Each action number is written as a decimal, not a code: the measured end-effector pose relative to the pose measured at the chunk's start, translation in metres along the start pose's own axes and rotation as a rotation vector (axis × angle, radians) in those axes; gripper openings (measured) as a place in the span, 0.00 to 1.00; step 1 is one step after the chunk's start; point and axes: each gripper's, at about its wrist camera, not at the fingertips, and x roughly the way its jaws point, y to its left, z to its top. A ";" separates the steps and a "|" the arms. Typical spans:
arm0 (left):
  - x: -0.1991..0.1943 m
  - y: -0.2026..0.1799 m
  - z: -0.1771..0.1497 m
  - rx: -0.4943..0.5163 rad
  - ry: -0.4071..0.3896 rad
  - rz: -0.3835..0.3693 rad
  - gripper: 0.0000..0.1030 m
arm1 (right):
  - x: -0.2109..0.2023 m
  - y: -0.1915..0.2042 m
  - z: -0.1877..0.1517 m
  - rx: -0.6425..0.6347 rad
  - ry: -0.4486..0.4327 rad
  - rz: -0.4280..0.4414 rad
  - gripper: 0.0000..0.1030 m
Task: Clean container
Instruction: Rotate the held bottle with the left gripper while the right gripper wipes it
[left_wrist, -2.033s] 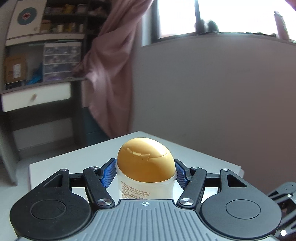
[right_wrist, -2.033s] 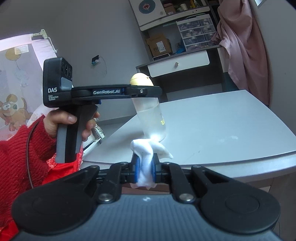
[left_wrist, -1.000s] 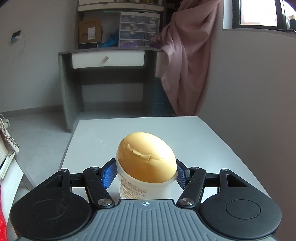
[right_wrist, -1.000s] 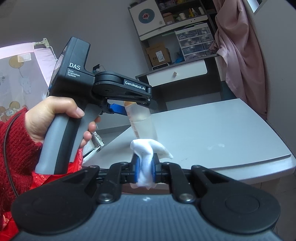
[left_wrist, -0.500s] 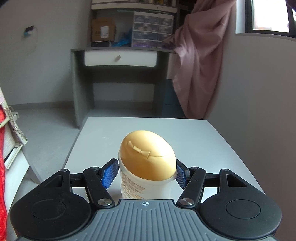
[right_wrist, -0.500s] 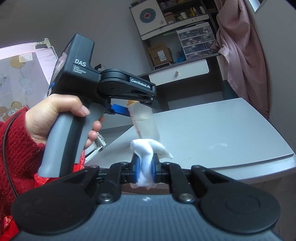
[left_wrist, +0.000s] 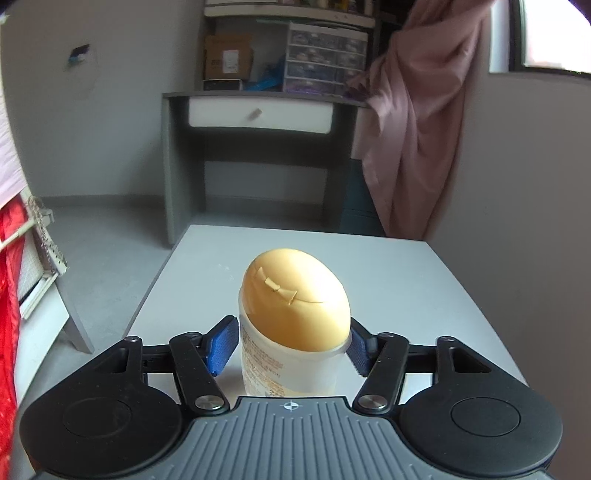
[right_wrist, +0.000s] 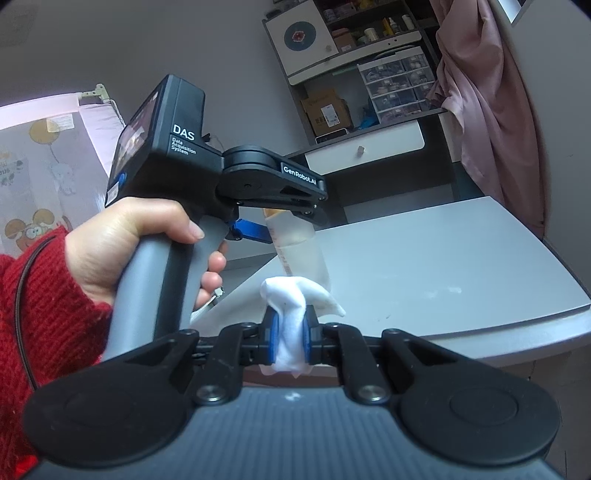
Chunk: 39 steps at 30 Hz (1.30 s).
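My left gripper (left_wrist: 293, 345) clamps container (left_wrist: 291, 354) just under yellow cap (left_wrist: 297, 297); smooth, light plastic, slip-prone. My right gripper (right_wrist: 290, 332) pinches soft white cloth (right_wrist: 291, 306) shut.

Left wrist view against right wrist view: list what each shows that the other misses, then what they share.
Only the left wrist view shows the yellow cap from above, with the left gripper shut on the bottle just below it.

Only the right wrist view shows the white cloth pinched in the right gripper, the hand in a red sleeve holding the left gripper's handle, and the bottle's clear side down to the table.

Both show the bottle, the grey table, the desk with a white drawer and the pink curtain.
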 end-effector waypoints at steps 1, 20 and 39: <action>0.001 -0.003 0.002 0.016 -0.003 -0.003 0.65 | 0.000 0.000 0.000 -0.001 0.000 -0.003 0.12; 0.033 0.106 -0.013 0.288 -0.157 -0.654 0.92 | 0.018 0.010 0.002 -0.031 0.043 -0.039 0.12; 0.112 0.119 -0.029 0.416 -0.243 -1.109 0.91 | 0.049 0.031 0.010 -0.074 0.126 -0.123 0.12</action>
